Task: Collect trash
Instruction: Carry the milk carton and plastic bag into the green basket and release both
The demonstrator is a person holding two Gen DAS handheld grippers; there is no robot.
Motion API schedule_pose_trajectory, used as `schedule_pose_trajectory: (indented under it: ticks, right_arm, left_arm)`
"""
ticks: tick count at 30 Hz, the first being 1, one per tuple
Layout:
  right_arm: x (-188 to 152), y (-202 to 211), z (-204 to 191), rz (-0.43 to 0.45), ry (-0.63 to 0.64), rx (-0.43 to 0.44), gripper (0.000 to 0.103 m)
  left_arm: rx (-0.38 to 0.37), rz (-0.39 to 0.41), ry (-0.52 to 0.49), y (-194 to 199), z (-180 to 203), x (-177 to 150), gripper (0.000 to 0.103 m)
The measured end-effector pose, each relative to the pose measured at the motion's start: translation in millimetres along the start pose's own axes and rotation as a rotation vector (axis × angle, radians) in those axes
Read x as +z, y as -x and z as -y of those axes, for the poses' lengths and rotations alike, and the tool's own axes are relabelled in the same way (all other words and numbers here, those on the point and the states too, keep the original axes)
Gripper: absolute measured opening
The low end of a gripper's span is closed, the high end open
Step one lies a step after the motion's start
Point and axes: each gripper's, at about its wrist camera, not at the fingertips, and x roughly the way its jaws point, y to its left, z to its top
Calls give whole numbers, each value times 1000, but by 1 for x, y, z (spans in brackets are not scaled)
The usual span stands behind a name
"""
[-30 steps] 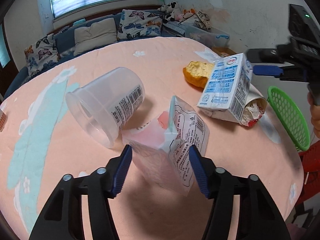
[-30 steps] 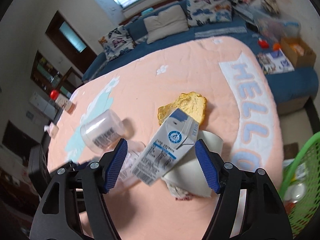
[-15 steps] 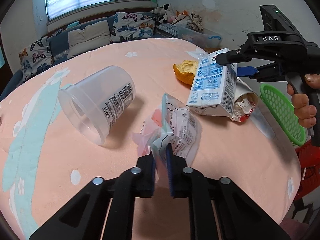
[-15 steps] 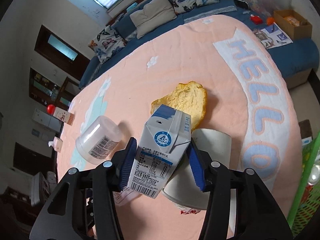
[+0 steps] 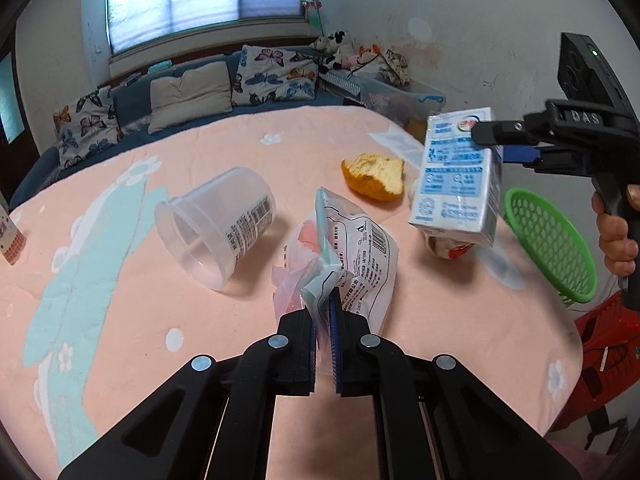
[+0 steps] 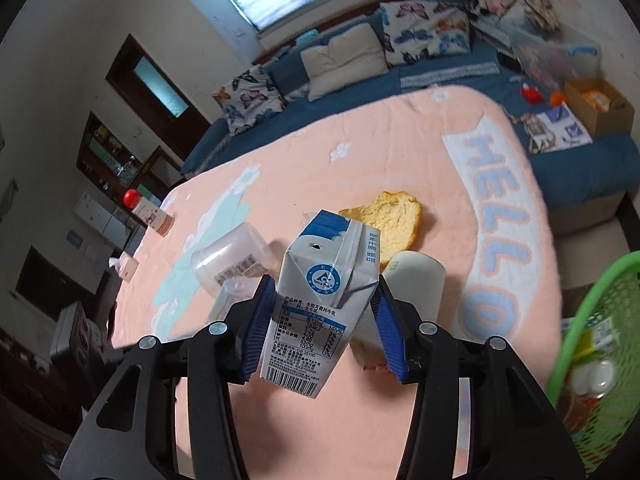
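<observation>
My left gripper (image 5: 323,308) is shut on a crumpled clear plastic wrapper (image 5: 352,252) at the near middle of the pink table. My right gripper (image 6: 322,308) is shut on a blue-and-white milk carton (image 6: 320,304) and holds it above the table; the carton also shows in the left wrist view (image 5: 458,176). A clear plastic cup (image 5: 216,220) lies on its side left of the wrapper. An orange peel (image 5: 374,176) lies behind. A white paper cup (image 6: 412,280) stuffed with trash lies under the carton. A green mesh basket (image 5: 552,244) stands off the table's right edge.
The pink tablecloth (image 5: 120,312) covers the round table. A small carton (image 6: 150,214) with a red cap stands at the far left edge. The basket (image 6: 592,320) holds some trash. A blue sofa (image 5: 180,92) with cushions lies behind. A red stool (image 5: 608,340) stands at the right.
My left gripper closed on the wrapper and lifted its edge. My right gripper closed on the milk carton and raised it off the paper cup.
</observation>
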Motion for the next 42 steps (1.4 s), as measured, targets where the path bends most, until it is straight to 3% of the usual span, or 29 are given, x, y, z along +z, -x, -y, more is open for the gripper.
schedule_pose_trajectory:
  ticks: [12,17,30,42]
  right_arm:
    - [-17,64,12,62,37,22,49]
    - [-27,84,25,84,45,-19,49]
    - [-59,155,104,161,-16,-241,49]
    - [-87,166,163,168,16,-524,51]
  left_arm:
    - [5,77,-40,43,31,18,6]
    - [-22,93,-74,47,54,24,6]
    - [-167,96,-174,23,140,47,6]
    - [-253,56,-262,-7,218,64,6]
